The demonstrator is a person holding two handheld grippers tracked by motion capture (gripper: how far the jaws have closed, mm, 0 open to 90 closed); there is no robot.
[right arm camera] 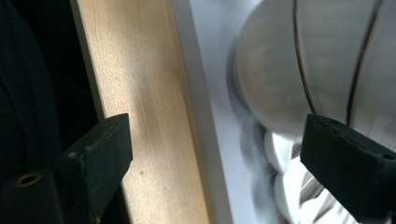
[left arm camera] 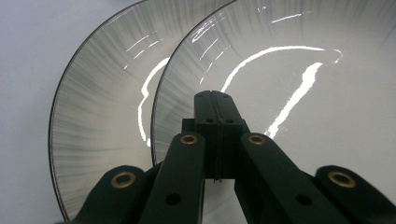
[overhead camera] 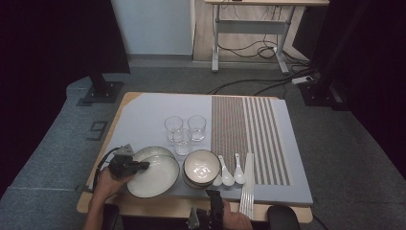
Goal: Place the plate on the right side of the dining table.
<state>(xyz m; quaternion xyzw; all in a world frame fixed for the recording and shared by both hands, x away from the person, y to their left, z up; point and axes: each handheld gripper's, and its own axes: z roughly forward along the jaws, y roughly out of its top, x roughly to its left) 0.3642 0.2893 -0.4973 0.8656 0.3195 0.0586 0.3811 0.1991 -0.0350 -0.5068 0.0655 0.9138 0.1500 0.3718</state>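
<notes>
Two white plates with dark rims overlap at the table's front left: the nearer plate [overhead camera: 154,181] [left arm camera: 303,56] lies partly over the farther plate [overhead camera: 153,152] [left arm camera: 102,102]. My left gripper [overhead camera: 142,166] [left arm camera: 215,95] is shut, its tips reaching over the nearer plate's left part; I see nothing between the jaws. Stacked bowls [overhead camera: 201,167] [right arm camera: 280,70] stand to the right of the plates. My right gripper [overhead camera: 214,194] [right arm camera: 219,158] is open at the table's front edge, below the bowls, with nothing between its jaws.
Three glasses [overhead camera: 183,130] stand behind the plates. Two white spoons [overhead camera: 232,175] [right arm camera: 285,154] and a pale bundle of chopsticks [overhead camera: 247,189] lie right of the bowls, by a striped mat [overhead camera: 249,129]. The wooden table edge [right arm camera: 140,93] borders the grey mat [right arm camera: 205,93].
</notes>
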